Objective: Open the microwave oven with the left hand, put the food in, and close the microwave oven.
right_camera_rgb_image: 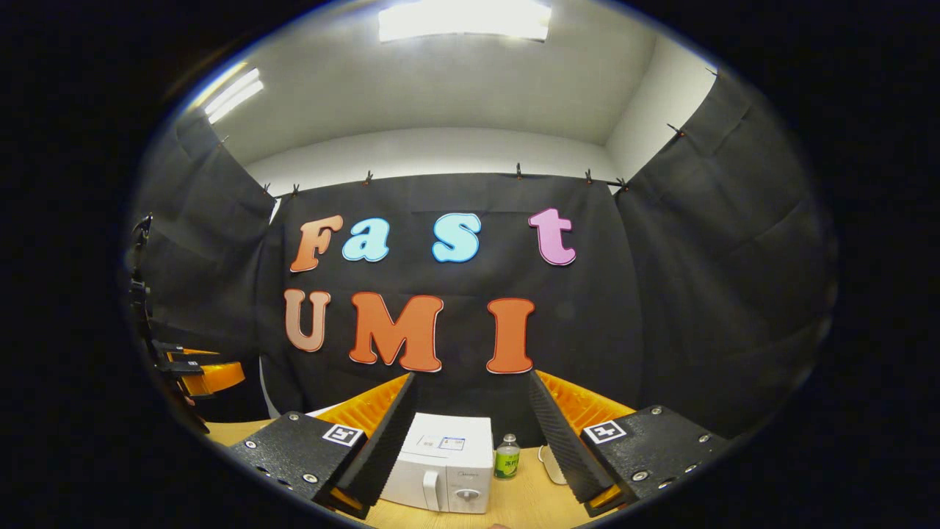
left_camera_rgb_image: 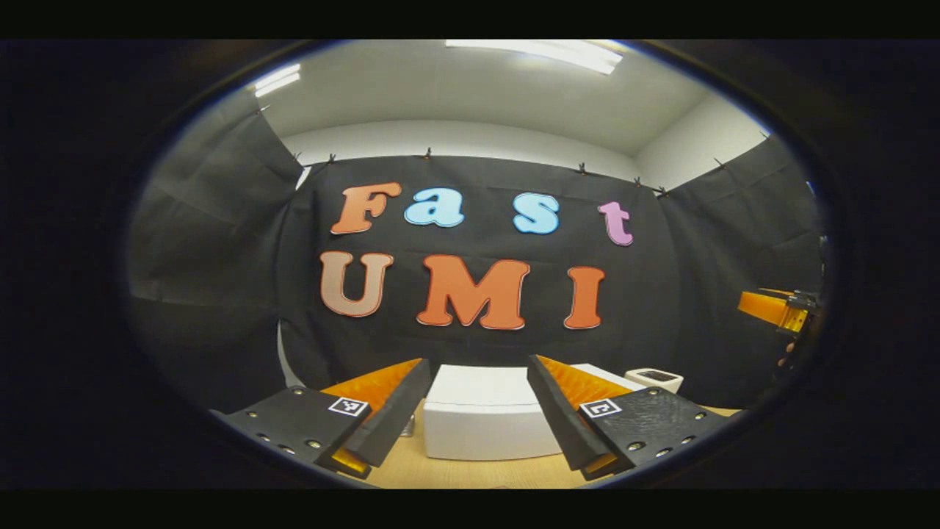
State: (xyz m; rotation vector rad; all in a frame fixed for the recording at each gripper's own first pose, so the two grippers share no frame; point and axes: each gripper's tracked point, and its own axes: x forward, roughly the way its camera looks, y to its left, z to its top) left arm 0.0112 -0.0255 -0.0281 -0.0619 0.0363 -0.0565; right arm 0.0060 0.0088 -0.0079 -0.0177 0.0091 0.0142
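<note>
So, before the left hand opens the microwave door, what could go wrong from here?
1. The small bottle stands close beside the microwave; a swinging door or a passing gripper could tip it.
2. Both the left gripper and the right gripper hang open, apart from the microwave, so the reach to the door handle may miss.
</note>
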